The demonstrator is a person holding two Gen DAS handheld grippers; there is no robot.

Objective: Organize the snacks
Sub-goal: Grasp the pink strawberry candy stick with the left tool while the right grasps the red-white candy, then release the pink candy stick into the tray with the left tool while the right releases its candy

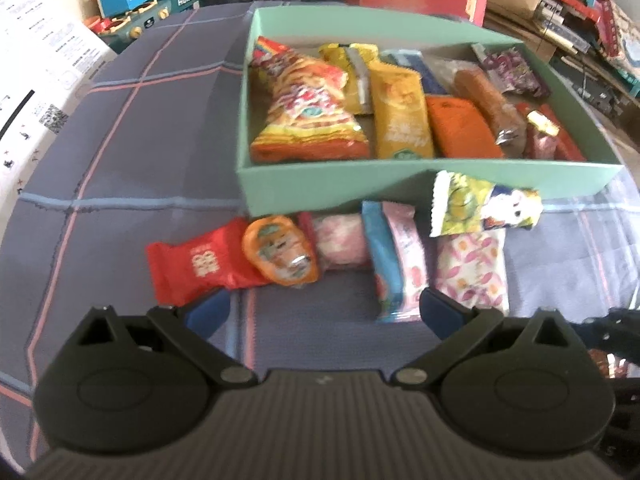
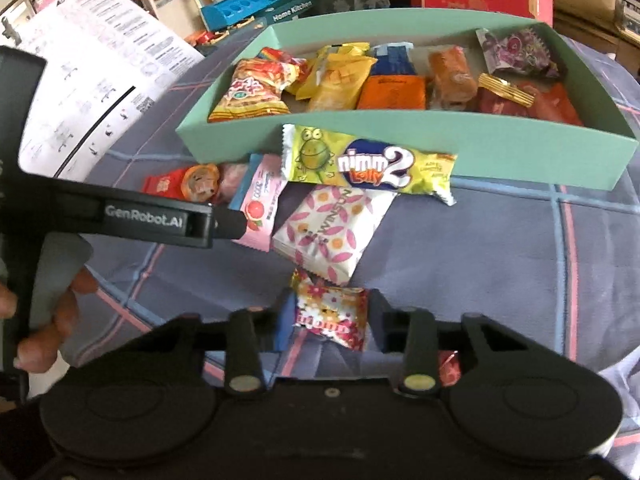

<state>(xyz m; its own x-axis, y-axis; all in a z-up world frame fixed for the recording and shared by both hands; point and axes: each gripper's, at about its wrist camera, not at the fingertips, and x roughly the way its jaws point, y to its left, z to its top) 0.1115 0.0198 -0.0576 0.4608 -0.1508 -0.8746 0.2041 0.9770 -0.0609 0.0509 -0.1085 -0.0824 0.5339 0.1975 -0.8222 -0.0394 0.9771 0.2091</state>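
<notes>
The right wrist view is being filled along its lower edge by the right gripper (image 2: 330, 316), so the cloth beneath it is being hidden. The bench (image 2: 500, 248), covered in a grey-blue checked cloth, is being cut off on every side. On it, a mint-green box (image 2: 480, 148) is being shown with its far corners curved by the lens; packets are being held inside it, and most of their labels are being blurred beyond reading. A printed sheet (image 2: 100, 80) is being seen at the left, its print too small to make out. The left gripper (image 2: 224, 222) is being seen from the side as a dark bar crossing the left of this view, and part of the loose pile is being covered by it; a hand (image 2: 48, 320) is being seen only as a few fingertips on a handle. A yellow-green candy bag (image 2: 360, 164) is being shown lying against the box's front wall, overlapping a white packet with pink petals (image 2: 332, 232). A pink packet (image 2: 260, 200) is being half hidden beside it. A small flowered candy (image 2: 332, 314) is being gripped between the narrowed fingers (image 2: 378, 320) of the right gripper, which is being pointed steeply down at the cloth. A red wrapper (image 2: 450, 368) behind the linkage is being mostly hidden.

In the left wrist view, the left gripper (image 1: 324, 316) is being held wide, nothing between its blue fingers (image 1: 210, 314), tilted down toward a blurred row of loose snacks in front of the box (image 1: 360, 188).
</notes>
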